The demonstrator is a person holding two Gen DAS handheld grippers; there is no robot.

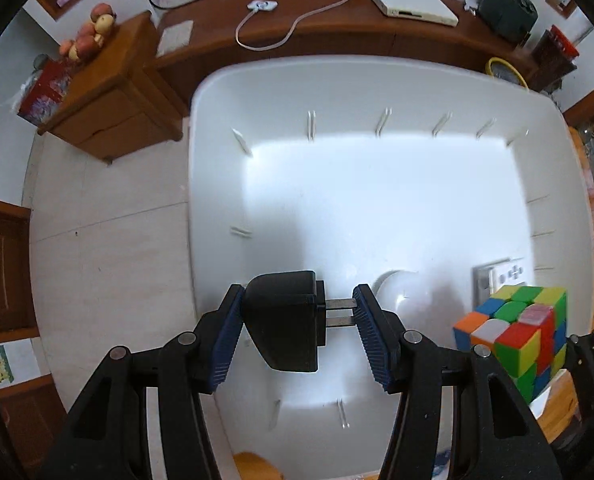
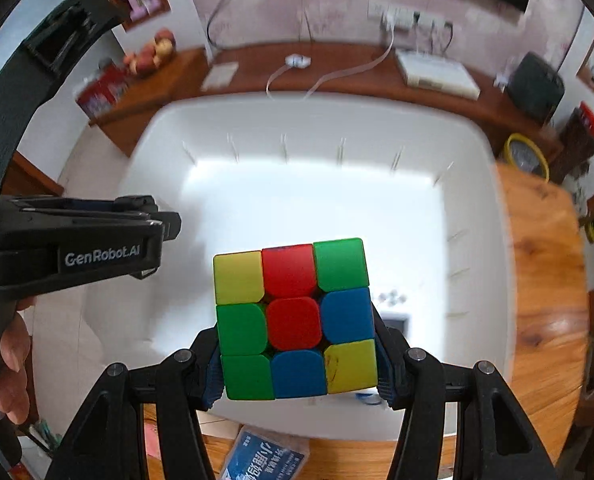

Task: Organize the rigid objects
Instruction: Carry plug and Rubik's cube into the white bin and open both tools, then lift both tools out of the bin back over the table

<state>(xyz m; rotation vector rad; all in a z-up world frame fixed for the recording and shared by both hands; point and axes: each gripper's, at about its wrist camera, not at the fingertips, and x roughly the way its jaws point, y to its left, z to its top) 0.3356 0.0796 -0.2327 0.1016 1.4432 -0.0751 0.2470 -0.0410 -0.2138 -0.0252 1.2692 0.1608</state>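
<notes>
Both loads hung directly above the white bin (image 1: 217, 128): the left gripper (image 1: 299, 316) clamped a black plug adapter (image 1: 285, 320) end-to-end, 2 prongs sideways, while the right gripper (image 2: 297, 356) squeezed a Rubik's cube (image 2: 295, 320) alongside.

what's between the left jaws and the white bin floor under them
Only the black plug adapter the left gripper clamps; below it, bare white bin floor, left wrist view.
</notes>
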